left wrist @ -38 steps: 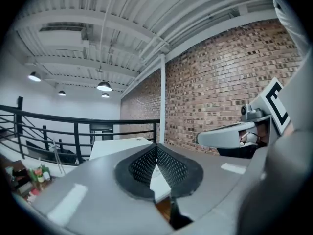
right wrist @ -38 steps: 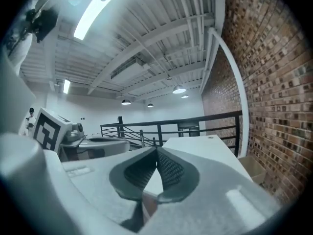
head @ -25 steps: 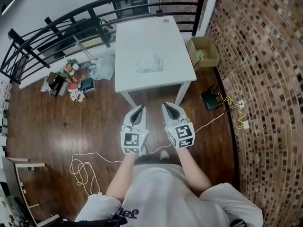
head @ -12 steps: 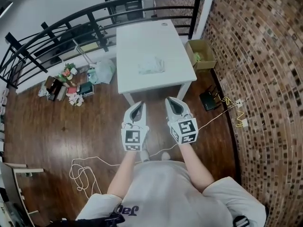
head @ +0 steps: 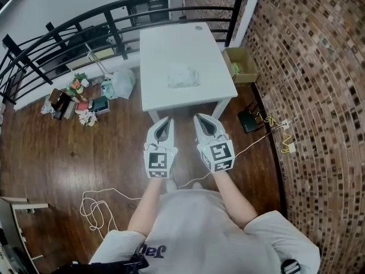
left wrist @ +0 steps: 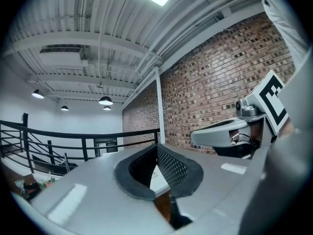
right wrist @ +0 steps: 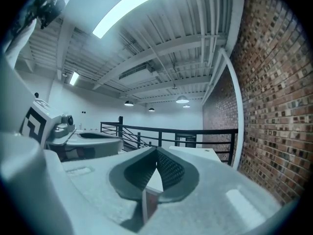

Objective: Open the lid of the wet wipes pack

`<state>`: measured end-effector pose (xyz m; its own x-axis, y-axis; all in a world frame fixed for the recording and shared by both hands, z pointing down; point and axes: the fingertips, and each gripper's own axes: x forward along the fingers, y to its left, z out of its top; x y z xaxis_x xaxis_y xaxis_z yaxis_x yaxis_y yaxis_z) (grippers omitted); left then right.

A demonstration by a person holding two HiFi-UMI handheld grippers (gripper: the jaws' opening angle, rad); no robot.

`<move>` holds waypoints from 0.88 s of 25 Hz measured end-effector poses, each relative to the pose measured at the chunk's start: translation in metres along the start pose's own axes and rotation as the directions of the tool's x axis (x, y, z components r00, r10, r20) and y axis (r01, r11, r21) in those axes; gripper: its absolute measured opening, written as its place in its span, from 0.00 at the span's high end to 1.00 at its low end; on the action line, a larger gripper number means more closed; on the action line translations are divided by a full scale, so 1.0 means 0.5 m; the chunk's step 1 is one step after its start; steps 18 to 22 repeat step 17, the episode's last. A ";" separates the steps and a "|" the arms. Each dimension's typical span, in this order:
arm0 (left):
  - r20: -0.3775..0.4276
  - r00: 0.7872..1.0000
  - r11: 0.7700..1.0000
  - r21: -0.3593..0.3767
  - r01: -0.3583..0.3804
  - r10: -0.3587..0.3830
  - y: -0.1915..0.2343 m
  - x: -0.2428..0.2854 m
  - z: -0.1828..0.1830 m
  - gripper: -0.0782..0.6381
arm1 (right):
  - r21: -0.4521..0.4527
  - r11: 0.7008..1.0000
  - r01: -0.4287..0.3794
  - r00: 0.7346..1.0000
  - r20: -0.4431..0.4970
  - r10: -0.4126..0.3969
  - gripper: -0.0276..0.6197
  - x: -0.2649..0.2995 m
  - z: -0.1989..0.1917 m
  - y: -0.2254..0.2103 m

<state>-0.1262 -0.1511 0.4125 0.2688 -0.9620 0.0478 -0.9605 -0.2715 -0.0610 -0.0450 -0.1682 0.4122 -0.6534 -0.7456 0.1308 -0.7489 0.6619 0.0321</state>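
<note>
Both claws have gone a little way up the frame since the earlier picture, and they now sit nearer the close edge of the table (head: 154,67). The left claw (head: 166,121) and the right claw (head: 199,119) are side by side in the middle of the head view, over the wood floor (head: 68,147). They point toward the table.

Each claw is pressed together. In its own view the two tips meet, and nothing is between them. Neither one holds anything.

The wet wipes pack (head: 182,76) lies flat on the white table, near the middle, in the upper middle of the frame. It is well apart from both claws. No claw touches it.

The pack is too small in the picture to show its lid. So I cannot tell if the lid is down or up. If it is down, the opening is still left to do. If it is up, the job may be done. With the claws off the table and empty, no work on the lid is going on right now.
</note>
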 end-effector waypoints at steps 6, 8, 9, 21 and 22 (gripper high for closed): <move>0.012 1.000 1.000 0.010 0.028 -0.028 -0.004 0.012 0.010 0.87 | 0.003 0.999 0.038 0.999 -0.003 -0.038 0.97 -0.003 0.000 -0.018; 0.011 0.999 0.999 0.014 0.037 -0.038 -0.007 0.014 0.009 0.87 | 0.007 0.999 0.050 0.999 -0.003 -0.050 0.97 -0.004 -0.001 -0.023; 0.010 0.999 0.999 0.016 0.041 -0.041 -0.008 0.015 0.008 0.87 | 0.008 0.998 0.054 0.999 -0.002 -0.054 0.97 -0.005 -0.001 -0.024; 0.026 0.997 0.997 0.039 0.066 -0.067 -0.017 0.018 0.015 0.87 | 0.019 0.997 0.070 0.998 -0.003 -0.070 0.97 -0.001 -0.011 -0.026; 0.026 0.997 0.997 0.039 0.066 -0.067 -0.017 0.018 0.015 0.87 | 0.019 0.997 0.070 0.998 -0.003 -0.070 0.97 -0.001 -0.011 -0.026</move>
